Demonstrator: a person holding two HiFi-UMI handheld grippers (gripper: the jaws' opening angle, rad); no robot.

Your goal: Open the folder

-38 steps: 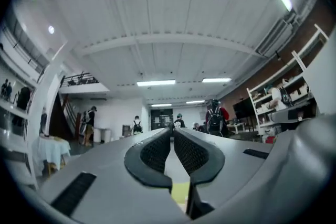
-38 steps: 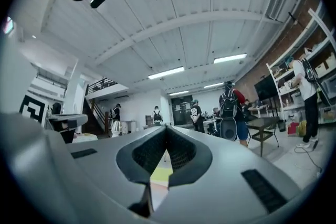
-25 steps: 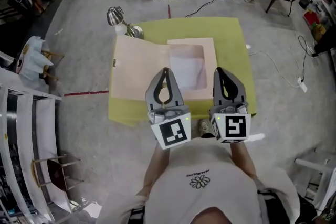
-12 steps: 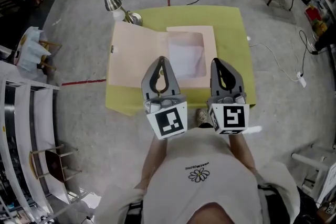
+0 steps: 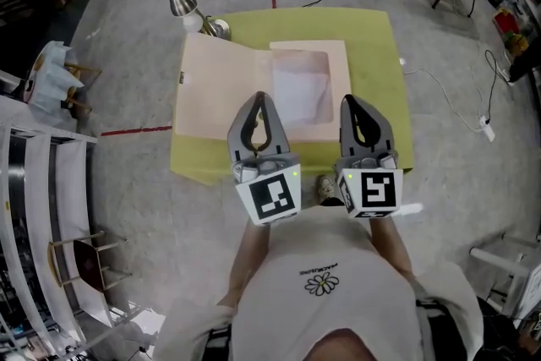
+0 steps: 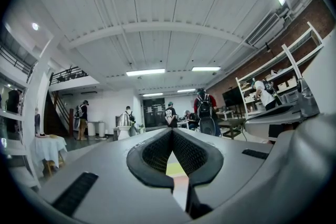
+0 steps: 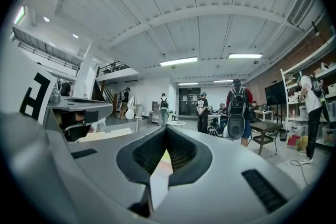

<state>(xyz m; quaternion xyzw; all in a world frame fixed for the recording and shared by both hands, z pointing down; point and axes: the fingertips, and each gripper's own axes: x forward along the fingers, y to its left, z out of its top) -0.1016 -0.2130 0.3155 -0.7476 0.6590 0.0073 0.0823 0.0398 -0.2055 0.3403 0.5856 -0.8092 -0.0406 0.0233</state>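
Head view: the folder (image 5: 221, 110) lies flat and spread open on the yellow-green worktop (image 5: 376, 55), its left flap turned out beside the windowed right panel, so we judge the opening done. The left gripper (image 5: 260, 96) and right gripper (image 5: 349, 99) are held side by side close to the person's chest, above the worktop's near edge and clear of the folder, presumably because nothing remains to be grasped. A metal lamp (image 5: 182, 2) stands at the worktop's far left corner, near the folder's far corner. Left gripper view: the camera looks out level across the room rather than down at the work. The fingers (image 6: 152, 150) meet at their tips, closed on nothing, and only a sliver of worktop and folder shows low in the gap behind them. Right gripper view: the posture is the same. Its fingers (image 7: 181, 152) are likewise pressed together and empty, touching neither folder nor worktop.
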